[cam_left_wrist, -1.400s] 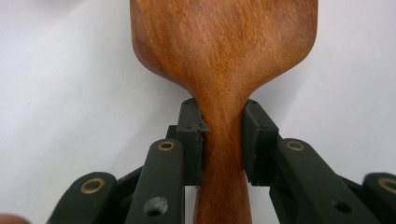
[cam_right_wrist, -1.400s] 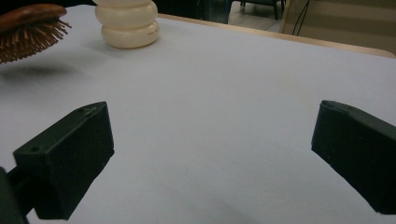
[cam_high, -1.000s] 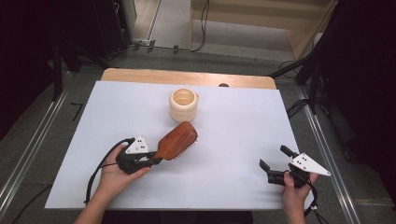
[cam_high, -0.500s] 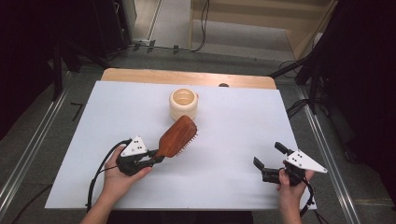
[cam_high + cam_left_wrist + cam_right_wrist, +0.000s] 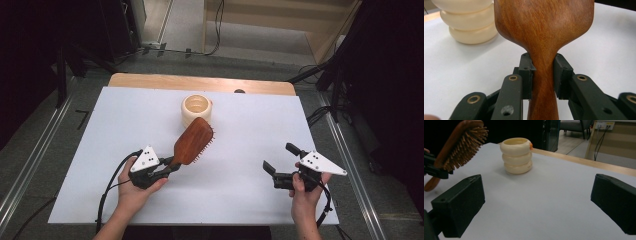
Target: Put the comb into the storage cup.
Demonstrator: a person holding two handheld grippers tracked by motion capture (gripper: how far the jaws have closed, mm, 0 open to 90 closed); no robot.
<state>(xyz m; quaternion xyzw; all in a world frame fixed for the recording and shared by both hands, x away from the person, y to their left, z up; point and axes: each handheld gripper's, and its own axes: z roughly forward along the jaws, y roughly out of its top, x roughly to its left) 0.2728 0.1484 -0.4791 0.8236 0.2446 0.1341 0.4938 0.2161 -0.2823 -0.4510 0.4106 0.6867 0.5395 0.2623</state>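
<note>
Hairbrush (image 5: 192, 141) higher, no readable writing

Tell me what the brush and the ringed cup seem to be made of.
Reddish-brown paddle hairbrush: likely wood, smooth satin finish, with visible grain; pale peg bristles look wooden or plastic. Cream ribbed cup of three stacked rings: probably plastic or silicone, with a matte, even surface and soft rounded edges.

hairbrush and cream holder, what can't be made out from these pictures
- Hairbrush: in the left gripper view the top edge cuts off its head, and its wooden back hides the bristles.
- Hairbrush handle end: in the high view the left gripper and hand cover it.
- Cream ringed holder: its inside bottom is hidden by its own rim in the right gripper view and too small in the high view.
- Orange bit on the holder's rim: too small to identify.
</note>
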